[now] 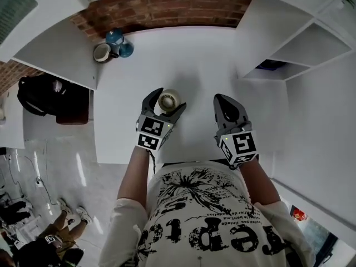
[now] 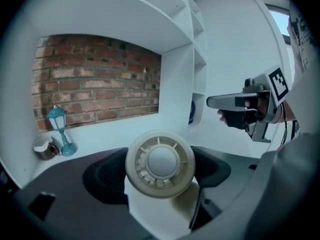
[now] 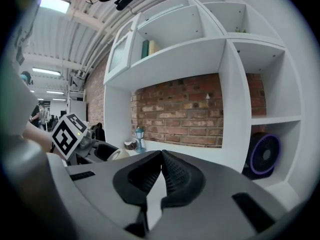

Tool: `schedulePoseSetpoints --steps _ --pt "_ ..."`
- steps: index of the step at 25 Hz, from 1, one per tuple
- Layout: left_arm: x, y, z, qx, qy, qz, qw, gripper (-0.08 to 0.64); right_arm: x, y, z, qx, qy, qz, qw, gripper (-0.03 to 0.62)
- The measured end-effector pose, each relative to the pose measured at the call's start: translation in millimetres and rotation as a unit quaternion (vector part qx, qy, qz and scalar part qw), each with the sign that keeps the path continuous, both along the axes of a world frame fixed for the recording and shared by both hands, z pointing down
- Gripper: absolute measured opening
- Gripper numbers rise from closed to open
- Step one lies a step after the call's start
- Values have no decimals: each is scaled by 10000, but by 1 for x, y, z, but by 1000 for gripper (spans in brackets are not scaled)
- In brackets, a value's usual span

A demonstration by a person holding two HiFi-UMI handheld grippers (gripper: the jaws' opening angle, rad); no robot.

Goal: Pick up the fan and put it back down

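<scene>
A small cream round fan (image 1: 169,100) sits on the white table (image 1: 183,65), between the jaws of my left gripper (image 1: 167,102). In the left gripper view the fan (image 2: 160,163) fills the gap, both black pads press its rim, and its cream base shows below. Whether the base touches the table I cannot tell. My left gripper (image 2: 159,170) is shut on it. To the right, my right gripper (image 1: 222,99) hovers over bare table, shut with nothing in it. Its ribbed pads meet in the right gripper view (image 3: 161,155).
A blue lantern (image 1: 115,38) and a brown mug (image 1: 102,53) stand at the table's back left by the brick wall. A dark purple-rimmed fan (image 3: 264,155) sits in the low shelf compartment at the right (image 1: 271,64). A black bag (image 1: 39,93) lies off the table's left.
</scene>
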State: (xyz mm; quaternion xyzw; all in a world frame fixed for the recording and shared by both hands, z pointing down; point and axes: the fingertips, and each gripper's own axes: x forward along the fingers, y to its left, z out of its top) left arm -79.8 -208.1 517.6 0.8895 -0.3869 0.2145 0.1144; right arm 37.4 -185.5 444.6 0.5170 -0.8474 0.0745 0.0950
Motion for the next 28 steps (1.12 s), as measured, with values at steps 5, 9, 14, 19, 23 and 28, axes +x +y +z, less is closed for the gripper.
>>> schedulePoseSetpoints --steps 5,9,14,19,23,28 --pt "15 0 57 -529 -260 162 9981 380 6 0 33 -317 17 68 9995 15" --pt "20 8 92 -904 -482 282 9943 380 8 4 54 -567 4 143 9983 15" --pt "22 12 126 -1262 -707 315 9890 380 16 5 73 -831 -64 299 9961 15" --pt "26 11 145 -1472 -813 314 9853 380 17 3 89 -969 -83 339 9947 15" --pt "24 11 156 -1637 -998 193 9813 380 17 5 97 -1049 -38 320 9940 15" --pt "26 8 160 -1711 -1068 65 9794 380 18 3 102 -1116 -22 293 9933 15"
